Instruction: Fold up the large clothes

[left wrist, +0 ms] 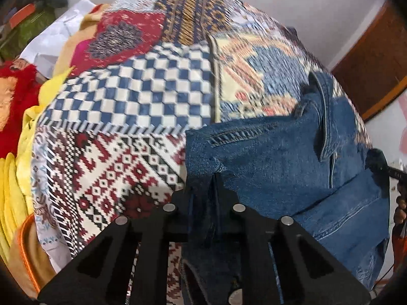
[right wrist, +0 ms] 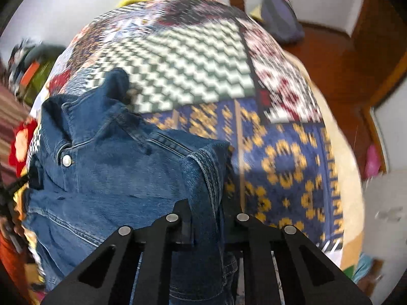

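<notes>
Denim jacket (right wrist: 106, 178): blue, lifted over the patchwork bedspread (right wrist: 279, 157), pinched at two edges and stretched between both tools.
Left tool (left wrist: 215, 178): clamped tight on a bunched fold of the jacket's edge, denim wedged between the black fingers.
Right tool (right wrist: 212, 203): clenched on a seamed hem of the jacket, thick stitched edge running straight down between the fingers.
Jacket from the left wrist view (left wrist: 292, 157): spread out to the right of the left tool, seam stitching and a pocket flap showing.
Jacket from the right wrist view: collar up and left of the right tool, one silver snap button (right wrist: 66, 161) below the collar.
Bedspread (left wrist: 132, 96): blue-and-white checks, red and white geometric blocks, blue panels with yellow motifs, all beneath the jacket.
Beside the bedspread: yellow cloth (left wrist: 23, 152) and a red fluffy item (left wrist: 15, 101) off its left side.
Beyond the bedspread: white wall (left wrist: 305, 2), wooden floor (right wrist: 338, 58).
</notes>
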